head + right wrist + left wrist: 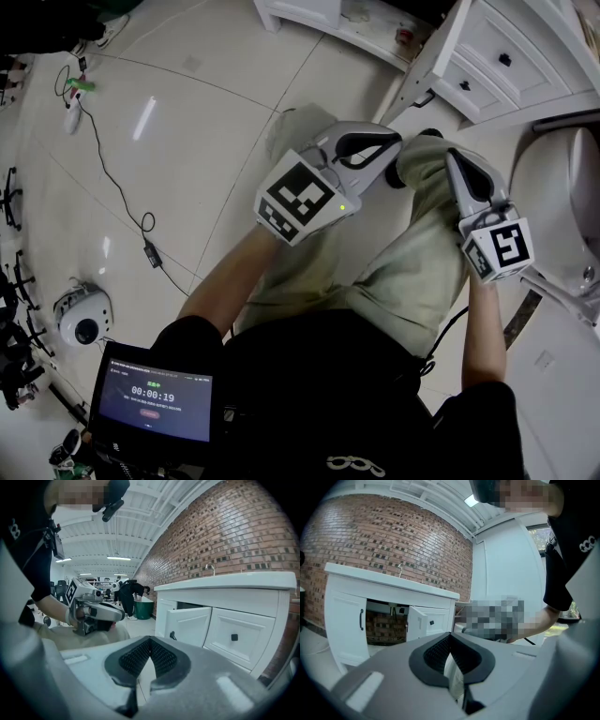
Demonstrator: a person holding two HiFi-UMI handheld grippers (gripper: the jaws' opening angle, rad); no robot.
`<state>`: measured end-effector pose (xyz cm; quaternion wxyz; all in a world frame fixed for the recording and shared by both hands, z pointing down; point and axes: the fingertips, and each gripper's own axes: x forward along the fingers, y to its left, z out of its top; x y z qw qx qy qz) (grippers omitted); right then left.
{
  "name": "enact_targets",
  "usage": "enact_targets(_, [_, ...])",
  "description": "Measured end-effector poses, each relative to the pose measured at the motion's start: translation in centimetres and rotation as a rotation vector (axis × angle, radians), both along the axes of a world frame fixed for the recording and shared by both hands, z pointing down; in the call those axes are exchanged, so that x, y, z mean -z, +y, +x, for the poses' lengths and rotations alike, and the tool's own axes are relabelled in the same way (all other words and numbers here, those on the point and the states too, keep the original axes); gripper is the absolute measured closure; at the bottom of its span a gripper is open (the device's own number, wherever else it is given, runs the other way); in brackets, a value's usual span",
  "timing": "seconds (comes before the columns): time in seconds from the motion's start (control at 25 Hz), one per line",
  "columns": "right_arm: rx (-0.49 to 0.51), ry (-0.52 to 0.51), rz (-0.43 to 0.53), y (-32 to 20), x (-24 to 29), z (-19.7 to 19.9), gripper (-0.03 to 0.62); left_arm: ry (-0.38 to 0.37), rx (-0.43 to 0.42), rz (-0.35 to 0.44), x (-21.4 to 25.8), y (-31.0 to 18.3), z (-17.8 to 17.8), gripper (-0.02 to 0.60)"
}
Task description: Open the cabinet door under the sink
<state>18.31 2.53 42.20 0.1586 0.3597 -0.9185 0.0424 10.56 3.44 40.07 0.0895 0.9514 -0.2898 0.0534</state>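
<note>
**Left gripper** [450, 638]: jaws closed tip to tip with nothing between them. It lies across the person's trousers [412, 272] at the knee, well apart from the cabinet.

**Right gripper** [150, 641]: jaws likewise drawn together and empty. It rests on the other knee, beside the left gripper and a little nearer the cabinet.

**Cabinet door** [190, 625]: white painted panel under the sink counter [393, 581]. It stands swung outward, with the dark opening [384, 625] behind it exposed. The left gripper view shows pipework and brick inside. Neither gripper touches the door.

**Handle** [173, 635]: small and dark, set low near the door's free edge.

- Handling, as a judgement: the door is a light, rigid panel that pivots on hinges and should swing with little effort.
- The painted face is probably slick, so pinching the flat panel would likely slip.
- The best hold is the handle, taken between the pads, or the free edge hooked from behind.
- Pull along the arc of the swing, not straight out, to spare the hinges.
- Status: the task appears done or nearly so.

**Adjoining fittings:**
- Second door with a black bar handle [361, 619], closed.
- Drawer front with a square knob [234, 637].
- Tap [400, 569] on the counter.
- Brick wall [384, 531] behind.

**Also in view:** a screen showing a timer [155, 394] and a cable [112, 178] on the tiled floor.
</note>
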Motion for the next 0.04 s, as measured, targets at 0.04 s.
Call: enact_targets(0.04, [0.0,0.0,-0.001,-0.01,-0.01,0.01,0.602,0.0,0.0,0.0,0.0,-0.01,0.01,0.565])
